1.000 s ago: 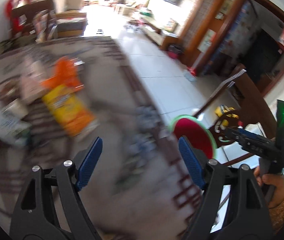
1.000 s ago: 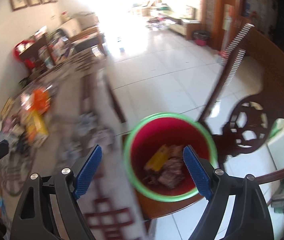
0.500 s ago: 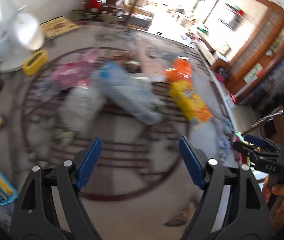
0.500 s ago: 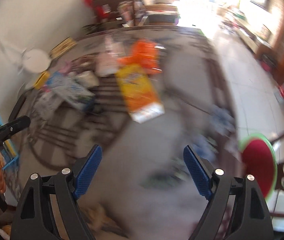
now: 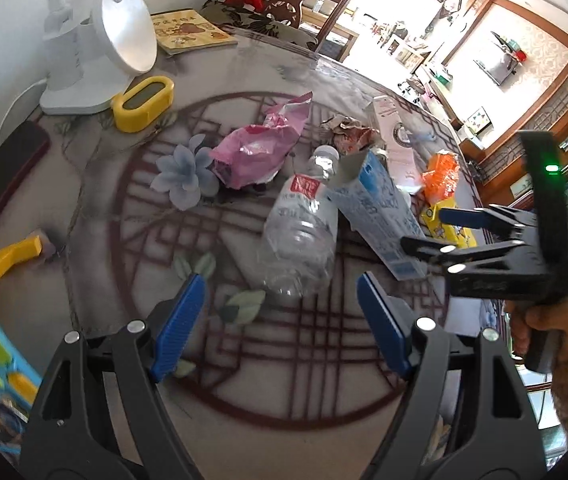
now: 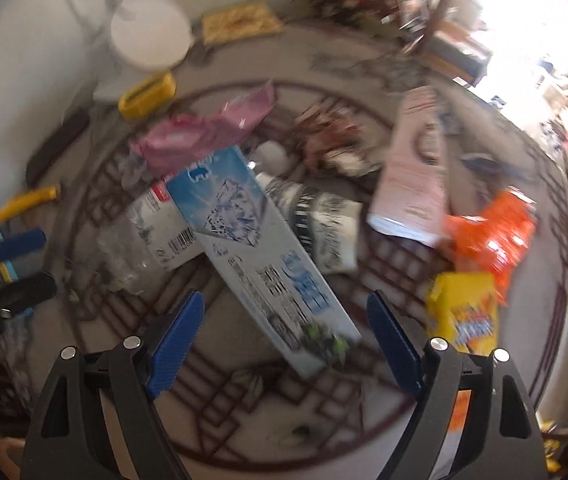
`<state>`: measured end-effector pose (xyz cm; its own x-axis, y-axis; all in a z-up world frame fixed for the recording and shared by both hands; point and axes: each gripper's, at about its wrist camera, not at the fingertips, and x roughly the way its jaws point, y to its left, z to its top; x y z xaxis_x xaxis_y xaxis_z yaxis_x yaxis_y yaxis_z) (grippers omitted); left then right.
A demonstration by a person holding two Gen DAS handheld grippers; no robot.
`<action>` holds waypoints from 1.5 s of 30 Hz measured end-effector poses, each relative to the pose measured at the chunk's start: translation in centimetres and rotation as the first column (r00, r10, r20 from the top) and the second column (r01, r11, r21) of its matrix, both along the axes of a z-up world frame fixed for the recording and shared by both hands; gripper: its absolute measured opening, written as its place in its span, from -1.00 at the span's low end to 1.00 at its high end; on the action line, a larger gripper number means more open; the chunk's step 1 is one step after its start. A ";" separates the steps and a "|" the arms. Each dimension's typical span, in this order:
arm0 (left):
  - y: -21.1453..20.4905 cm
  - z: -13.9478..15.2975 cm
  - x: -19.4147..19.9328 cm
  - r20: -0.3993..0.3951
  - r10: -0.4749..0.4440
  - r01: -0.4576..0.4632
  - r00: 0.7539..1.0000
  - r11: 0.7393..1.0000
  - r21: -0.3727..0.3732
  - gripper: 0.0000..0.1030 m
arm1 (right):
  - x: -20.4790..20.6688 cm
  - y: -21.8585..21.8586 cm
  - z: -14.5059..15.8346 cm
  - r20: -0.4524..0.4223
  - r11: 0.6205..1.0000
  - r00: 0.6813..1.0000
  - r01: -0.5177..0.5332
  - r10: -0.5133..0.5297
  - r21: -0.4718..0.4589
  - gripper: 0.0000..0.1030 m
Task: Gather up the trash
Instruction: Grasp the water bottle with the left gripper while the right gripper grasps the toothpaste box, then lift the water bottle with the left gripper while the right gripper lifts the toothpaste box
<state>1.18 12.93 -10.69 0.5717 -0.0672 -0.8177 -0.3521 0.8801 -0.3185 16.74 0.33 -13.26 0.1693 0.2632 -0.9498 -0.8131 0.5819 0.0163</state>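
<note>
Trash covers the middle of the counter (image 5: 96,240): a clear plastic bottle (image 5: 300,236) on its side, a long blue-and-white carton (image 5: 376,216) lying partly over the bottle's neck end, a pink foil wrapper (image 5: 256,148) behind them, crumpled paper (image 5: 348,132), a tall pink box (image 5: 396,140), an orange bag (image 5: 440,172) and a yellow packet (image 6: 464,312) toward the right edge. Lamp (image 5: 96,40), yellow timer (image 5: 144,102) and book (image 5: 188,30) at the back look like keepers, not trash.

Left hand-held gripper (image 5: 280,320) hovers just short of the bottle's base, jaws wide apart, nothing between them. Right hand-held gripper (image 6: 284,340) is also spread and empty, with the near end of the blue carton lined up between its fingers; right view is motion-blurred, so contact can't be judged.

Handling, as a guess:
- bottle: empty, very light, thin-walled, slick; will dent and may squirt out or roll. Take it across the mid body or near the neck.
- blue carton: light, stiff along its length, crushable across; pinch the narrow faces near the near end, though it will lever down if held too far from the middle.
- wrappers and bags: soft, crinkly; any raised fold works.
- lifting the carton may nudge the bottle under it.
</note>
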 end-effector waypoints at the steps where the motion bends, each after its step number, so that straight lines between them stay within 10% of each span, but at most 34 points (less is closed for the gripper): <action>1: 0.1 -0.1 0.4 0.000 -0.007 0.007 1.000 1.000 0.001 0.48 | 0.2 0.3 -0.5 -0.005 1.000 1.000 -0.010 0.010 -0.013 0.57; 12: 0.6 -2.2 5.6 -0.031 -0.081 0.080 0.996 0.996 -0.028 0.48 | 0.3 -2.9 0.8 -0.062 0.995 0.995 0.077 -0.073 0.062 0.01; 22: -1.5 -5.1 10.0 -0.089 -0.172 0.173 0.981 0.985 0.004 0.47 | -1.9 -10.6 2.2 -0.162 0.935 0.937 0.332 -0.311 0.123 0.01; 25: -1.5 -5.6 10.7 -0.106 -0.175 0.175 0.979 0.985 -0.008 0.09 | -2.6 -11.2 1.8 -0.192 0.923 0.921 0.364 -0.338 0.122 0.01; 40: -2.0 -4.4 5.6 -0.107 -0.160 0.154 0.981 0.986 -0.061 0.06 | -5.3 -10.6 0.3 -0.254 0.942 0.920 0.327 -0.298 0.077 0.01; 45: -2.0 -5.6 4.0 -0.155 -0.157 0.148 0.975 0.987 -0.069 0.06 | -6.4 -9.4 -0.5 -0.223 0.962 0.940 0.272 -0.259 0.029 0.41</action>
<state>5.19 10.96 -16.28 0.4135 -0.1920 -0.8900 -0.2655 0.9096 -0.3195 10.39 -9.07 -13.79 0.0339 0.2925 -0.9557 -0.6021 0.7692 0.2141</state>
